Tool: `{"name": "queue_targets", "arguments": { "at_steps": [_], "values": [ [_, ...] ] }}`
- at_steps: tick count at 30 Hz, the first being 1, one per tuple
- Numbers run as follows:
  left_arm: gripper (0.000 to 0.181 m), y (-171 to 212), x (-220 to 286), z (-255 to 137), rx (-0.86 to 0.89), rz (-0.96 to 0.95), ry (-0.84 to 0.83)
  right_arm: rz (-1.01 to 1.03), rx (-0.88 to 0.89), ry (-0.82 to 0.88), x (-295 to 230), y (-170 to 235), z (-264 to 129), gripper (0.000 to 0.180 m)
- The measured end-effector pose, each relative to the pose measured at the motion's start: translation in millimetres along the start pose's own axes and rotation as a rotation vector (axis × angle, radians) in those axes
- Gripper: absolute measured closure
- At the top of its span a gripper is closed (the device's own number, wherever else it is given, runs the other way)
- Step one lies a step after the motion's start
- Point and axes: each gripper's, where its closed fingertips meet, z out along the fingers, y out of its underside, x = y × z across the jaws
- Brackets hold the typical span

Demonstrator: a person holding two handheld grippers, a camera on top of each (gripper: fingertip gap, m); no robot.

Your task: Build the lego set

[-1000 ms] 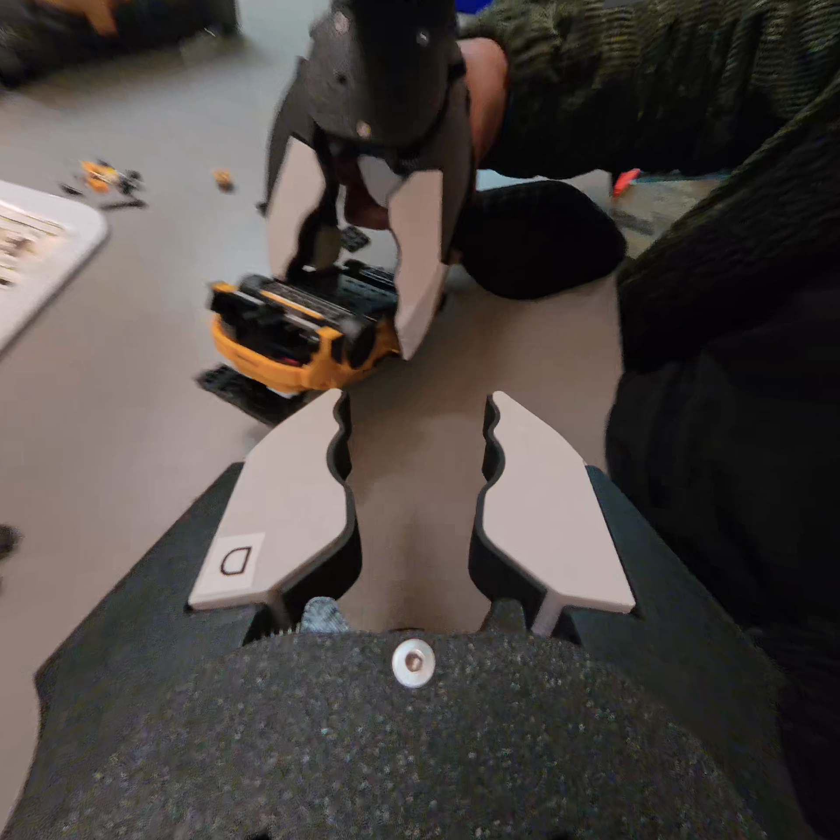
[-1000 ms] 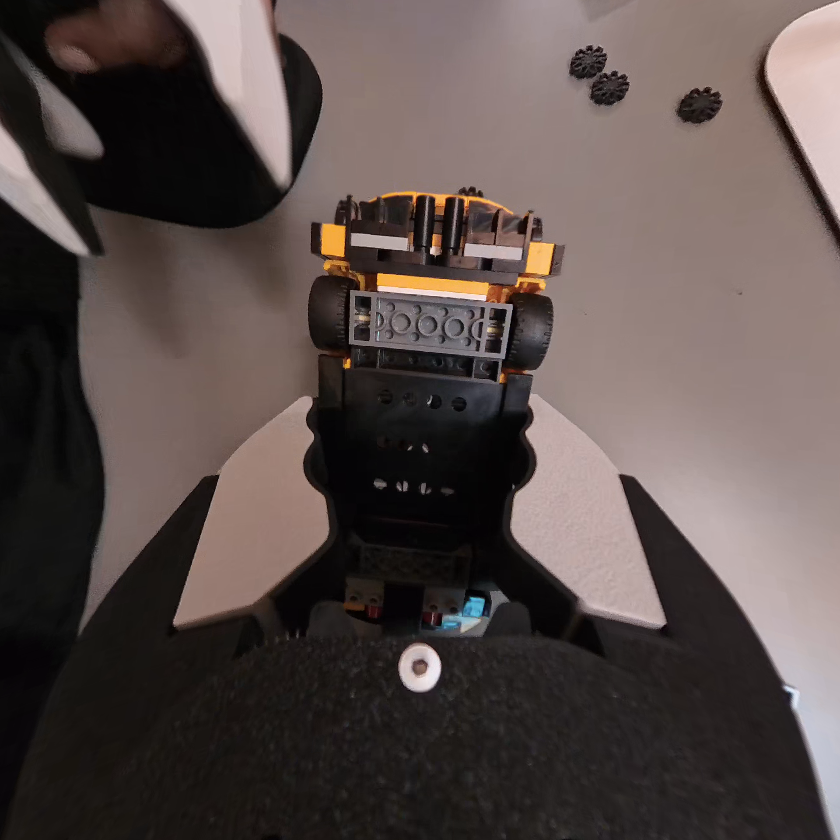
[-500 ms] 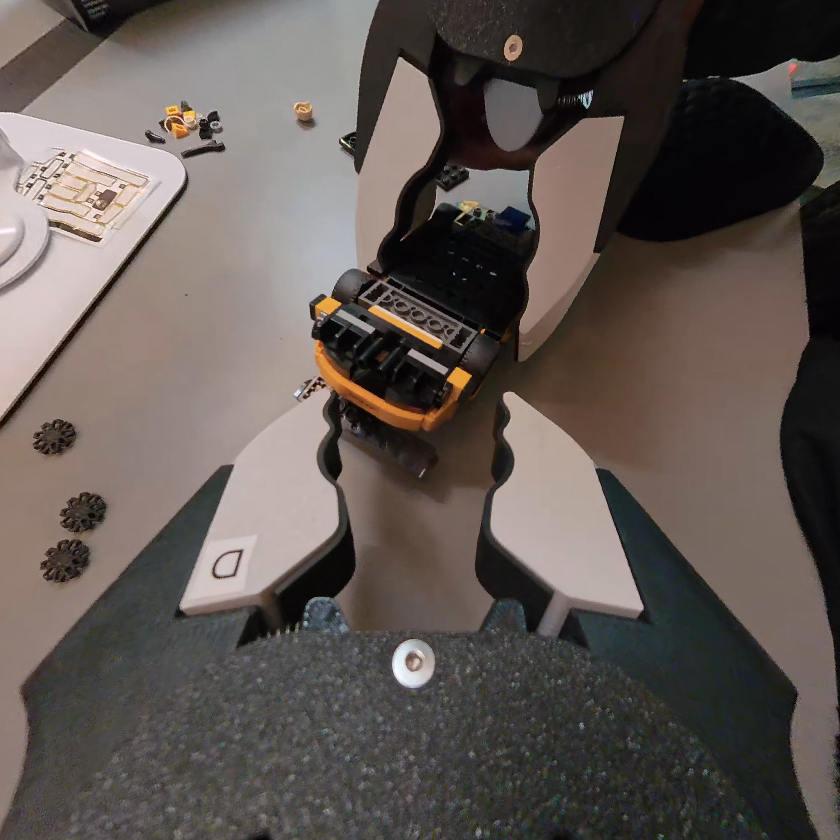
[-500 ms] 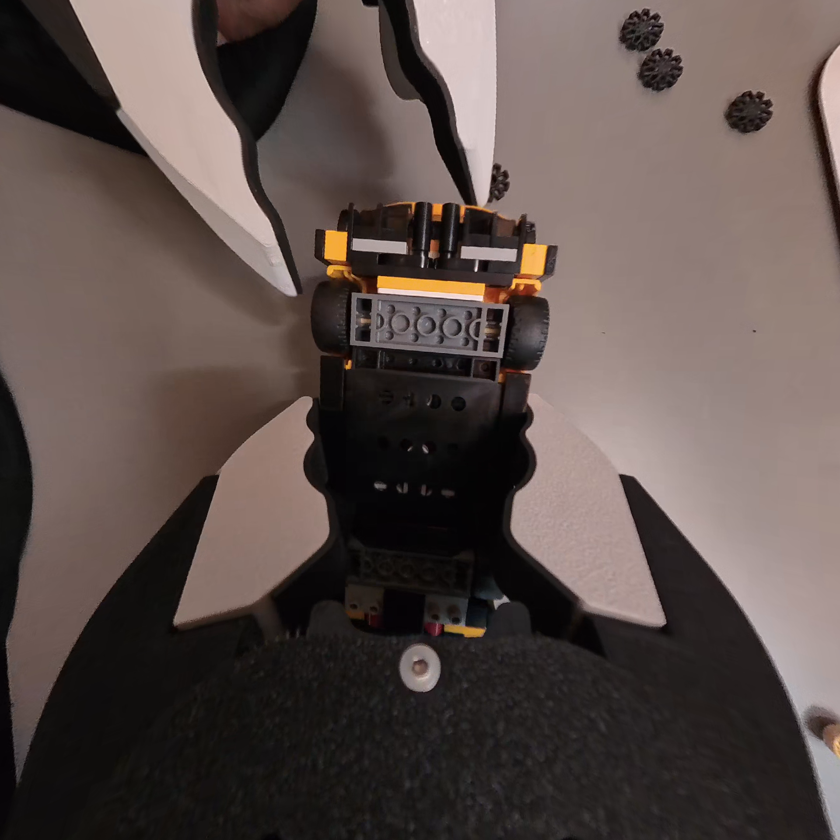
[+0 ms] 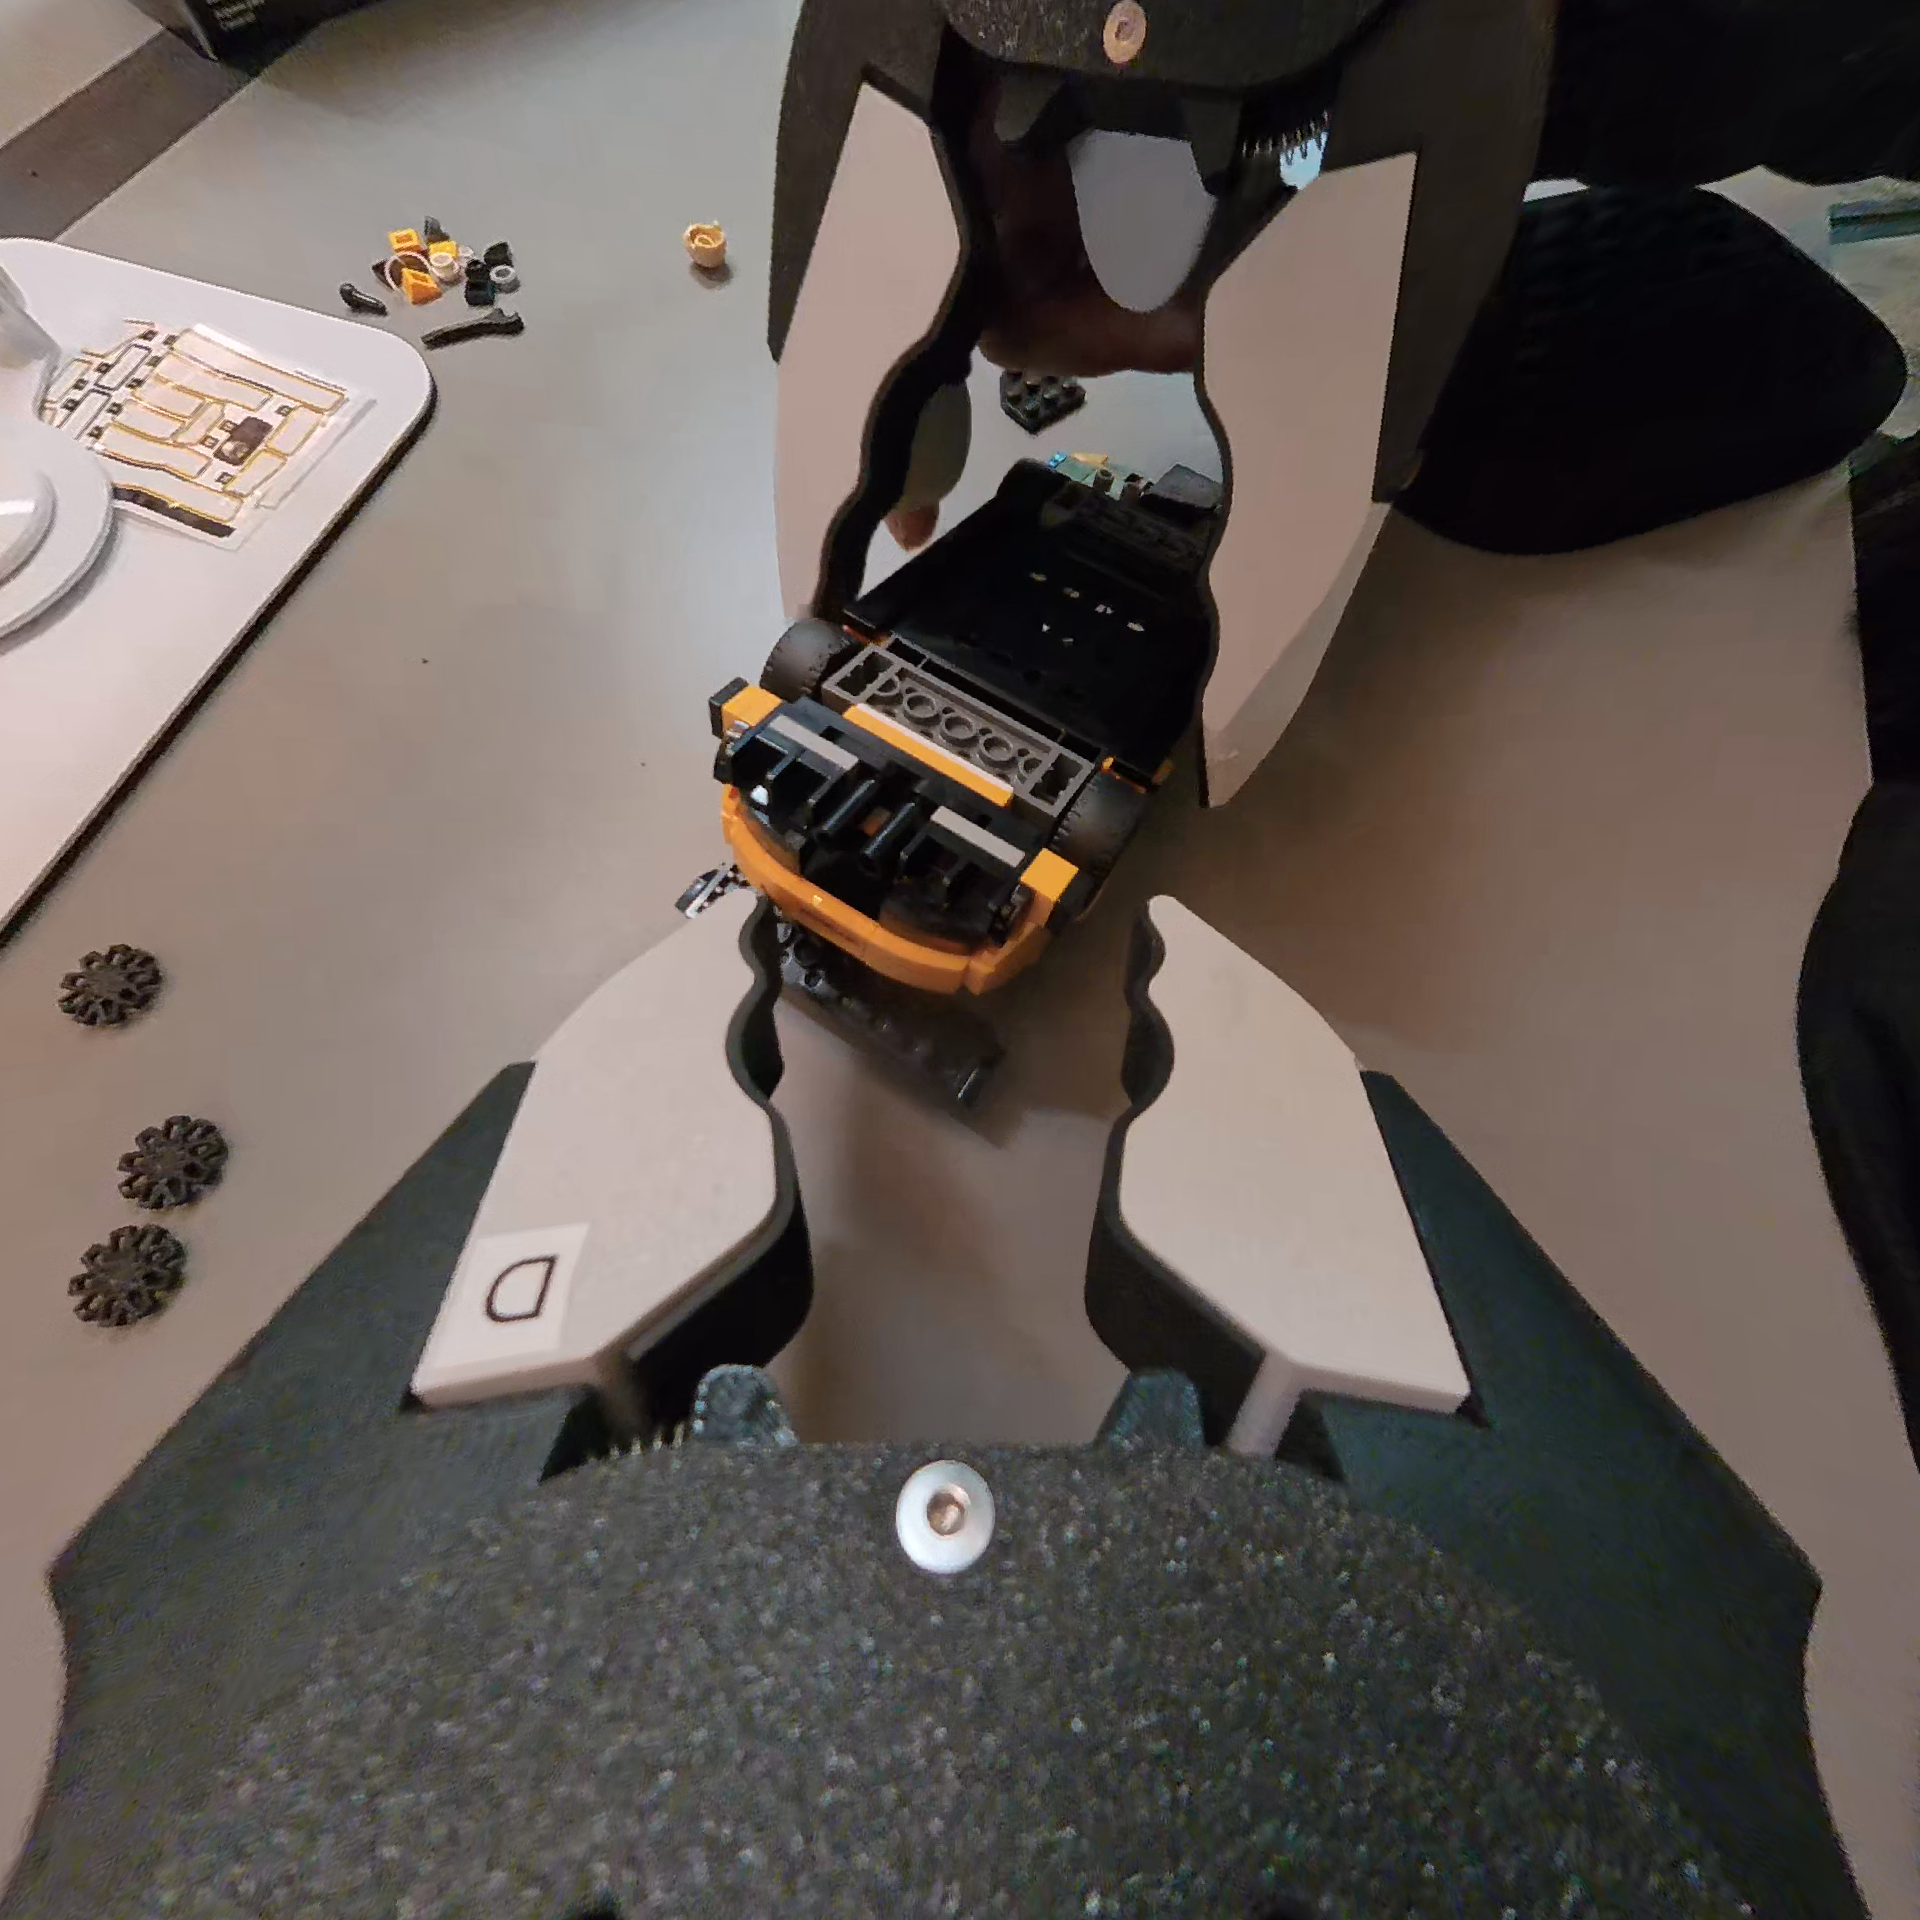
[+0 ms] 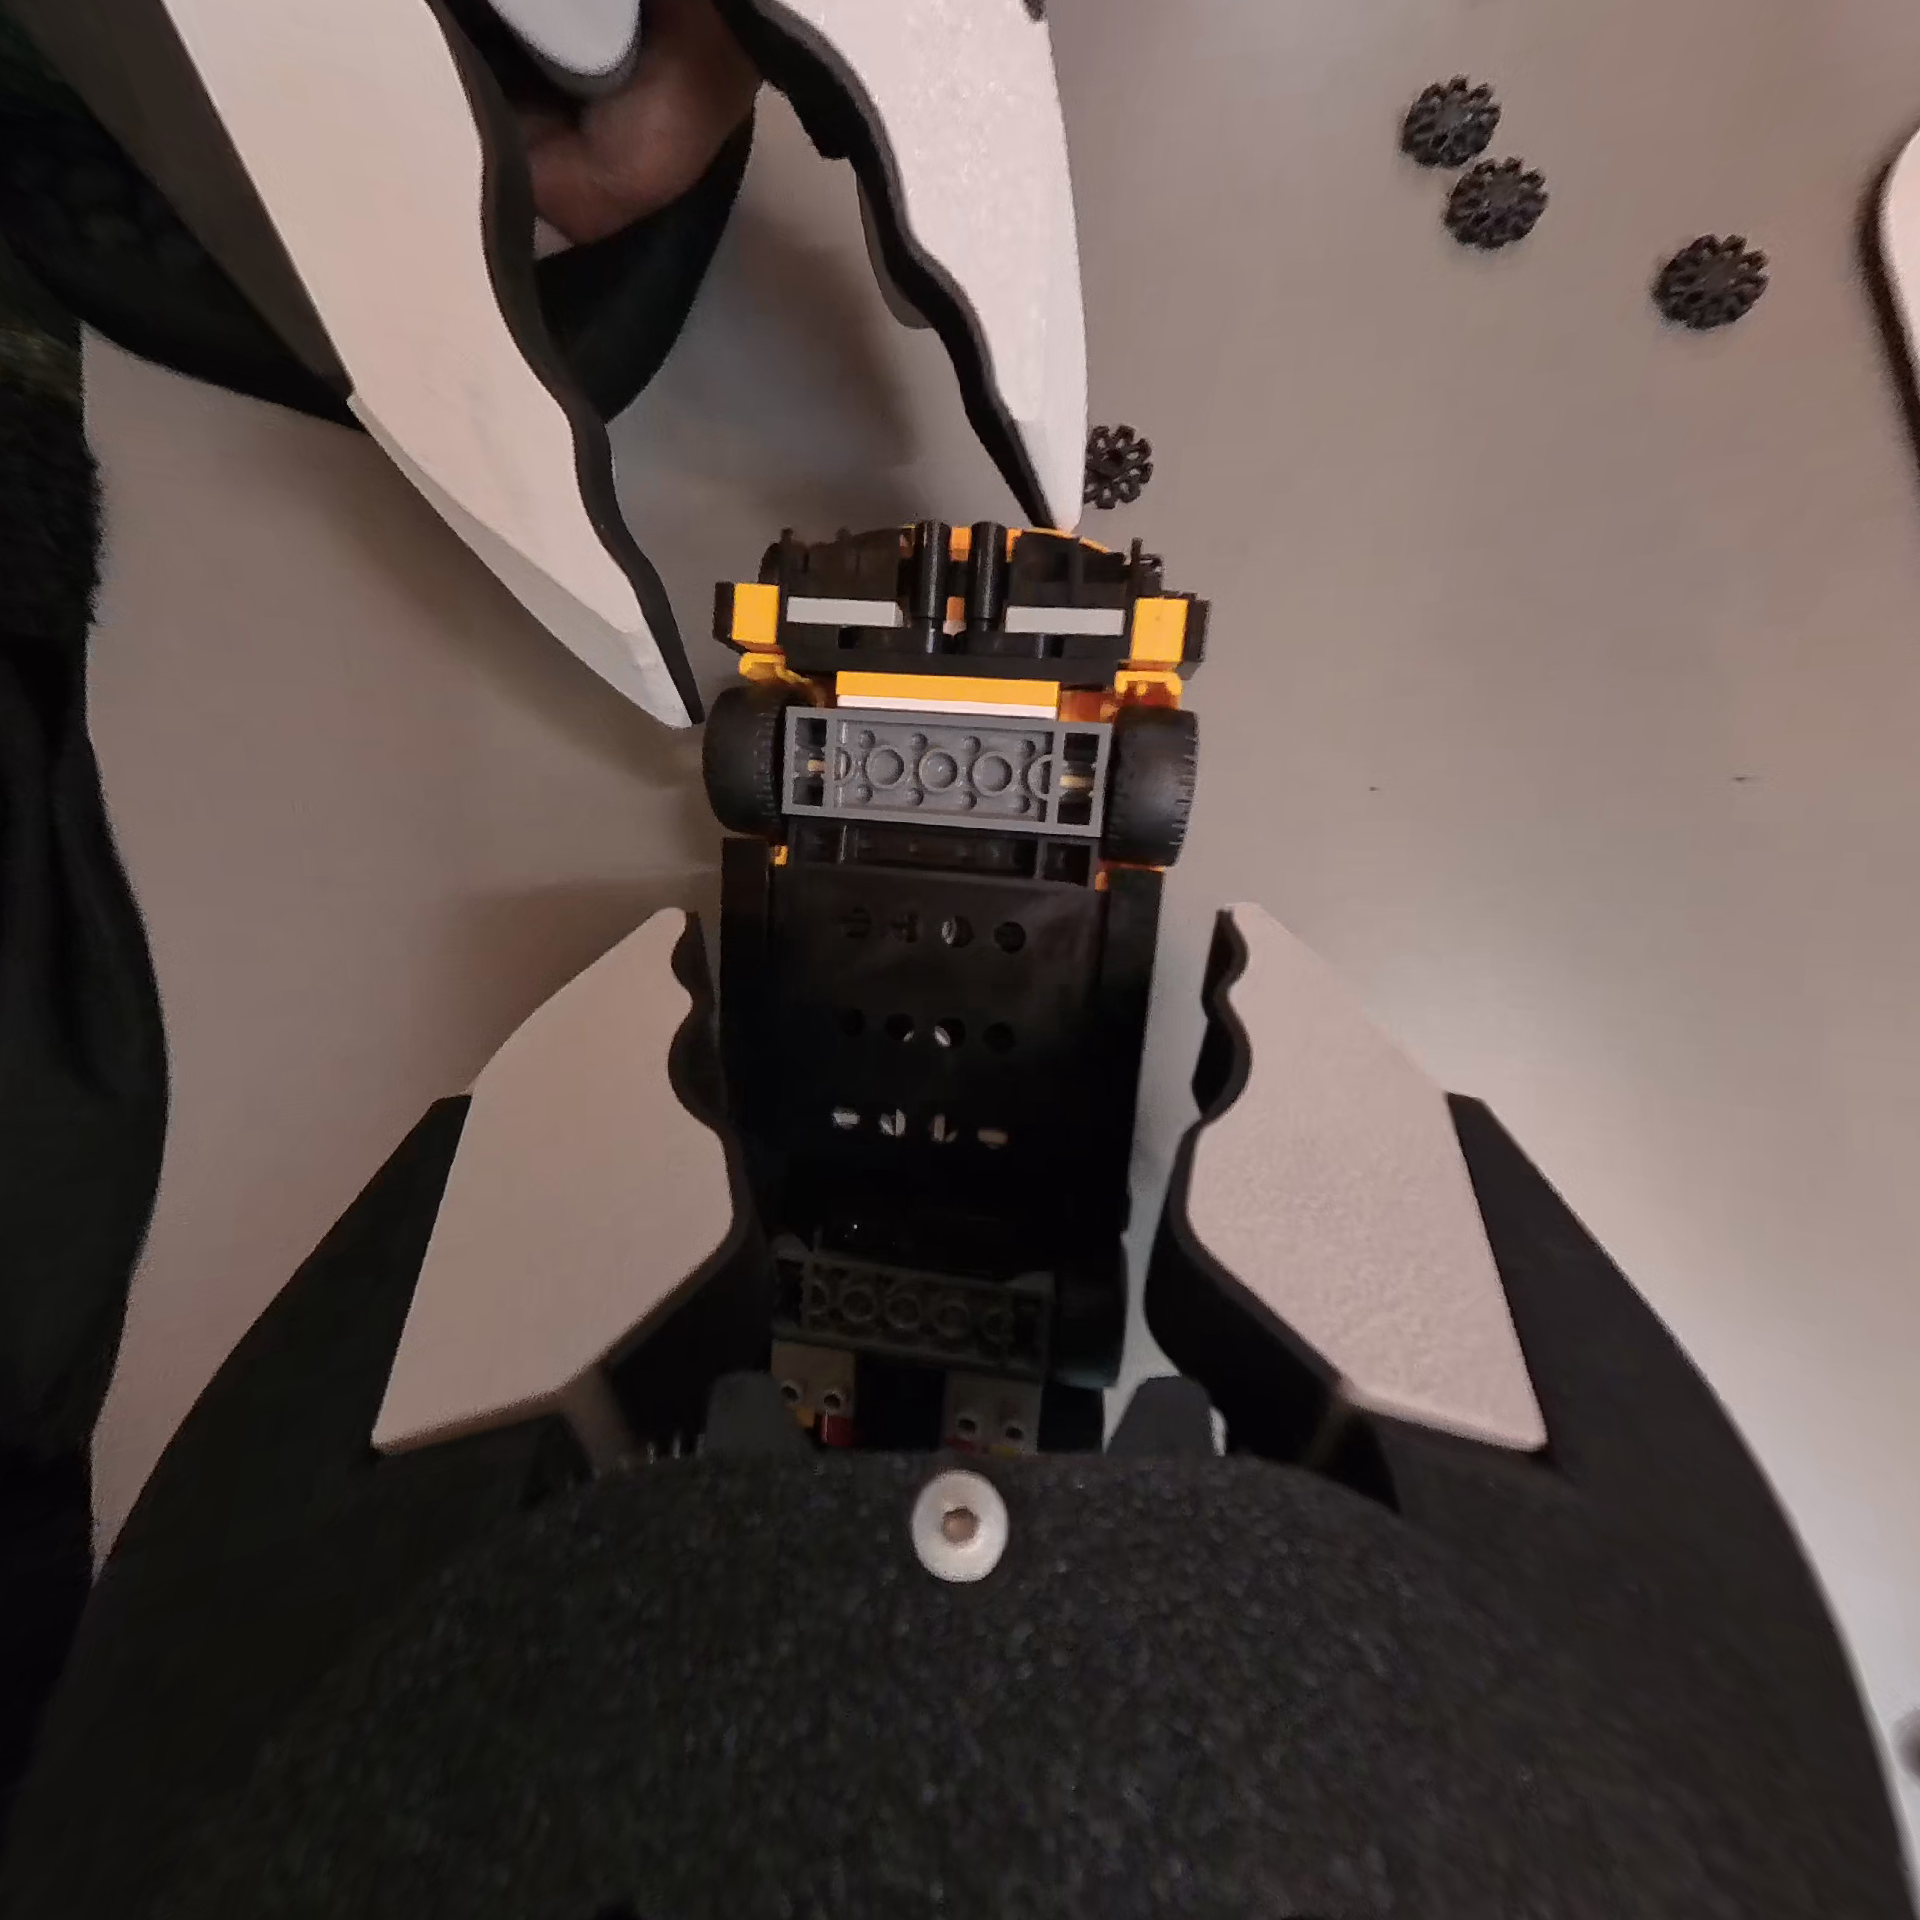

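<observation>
orange-black lego car (image 6: 940,831) lies upside down (grey plate showing).

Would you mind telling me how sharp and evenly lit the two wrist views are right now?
Left wrist view: the lego car is sharp under warm light and casts a soft shadow toward the camera; wide-angle distortion bows the left tool. Right wrist view: the car's dark underside is readable, the table looks paler, and the frame edges smear, blurring the three black gears.

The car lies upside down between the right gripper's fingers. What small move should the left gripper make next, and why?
Probably ease the open left gripper forward around the orange end of the car. It is empty, already lined up there, and the right gripper holds only the black middle.
</observation>
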Motion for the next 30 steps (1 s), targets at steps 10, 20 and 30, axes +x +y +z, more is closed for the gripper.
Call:
{"name": "queue_targets", "arguments": {
  "at_steps": [10, 20, 30],
  "values": [
    [0.13, -36.0, -15.5, -32.5, 0.226, 0.021, -0.117, -0.01, 0.28, 0.341, 47.7, 30.5, -132.0, 0.117],
    [0.145, -57.1, -13.0, -31.2, 0.251, 0.08, -0.161, -0.006, -0.076, 0.283, 48.0, 124.1, -78.0, 0.131],
    [0.145, -71.8, 5.6, -18.2, 0.223, 0.136, -0.105, -0.004, -0.116, 0.152, 47.2, 124.4, -74.2, 0.155]
  ]
}}
